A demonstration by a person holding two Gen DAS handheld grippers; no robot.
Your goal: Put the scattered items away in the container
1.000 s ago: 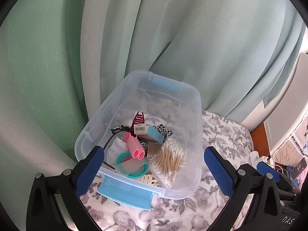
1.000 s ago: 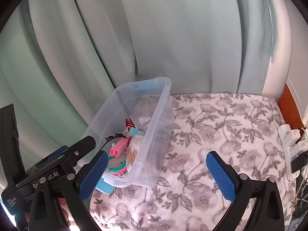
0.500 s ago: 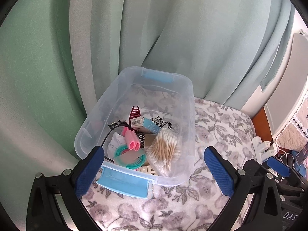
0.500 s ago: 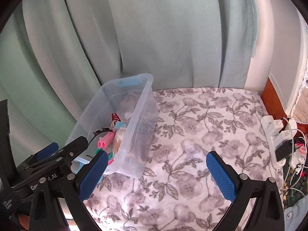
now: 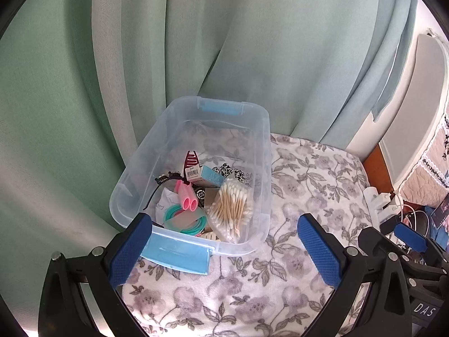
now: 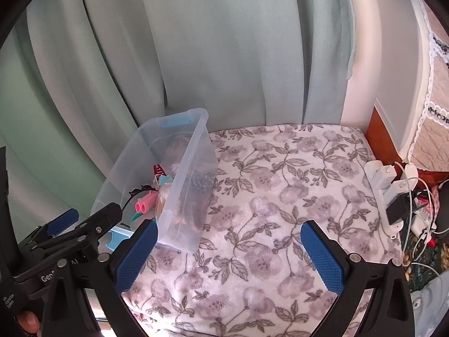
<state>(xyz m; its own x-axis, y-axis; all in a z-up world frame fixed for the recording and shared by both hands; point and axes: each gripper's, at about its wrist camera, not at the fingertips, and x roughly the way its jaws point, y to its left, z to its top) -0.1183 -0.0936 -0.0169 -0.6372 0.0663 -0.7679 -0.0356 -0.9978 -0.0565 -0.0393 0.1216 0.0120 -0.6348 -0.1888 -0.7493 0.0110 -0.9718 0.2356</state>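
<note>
- Apparently all tidied: swabs (image 5: 230,208), pink tubes (image 5: 187,198), clip (image 5: 191,159) lying inside bin (image 5: 262,151).
- Left gripper (image 5: 224,248) spread wide, empty.
- Right gripper (image 6: 228,257) likewise.
- Scan blanket (image 6: 280,196) edges, lift clear.

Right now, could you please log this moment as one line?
left gripper: open, empty | right gripper: open, empty | bin: filled | blanket: no loose items

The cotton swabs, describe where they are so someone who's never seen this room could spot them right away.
Find the clear plastic bin on the floral blanket, against the green curtain. Inside, at the near right corner, lies the bag of cotton swabs. It is the only pale bundle of thin wooden sticks, beside teal rings and pink tubes.
</note>
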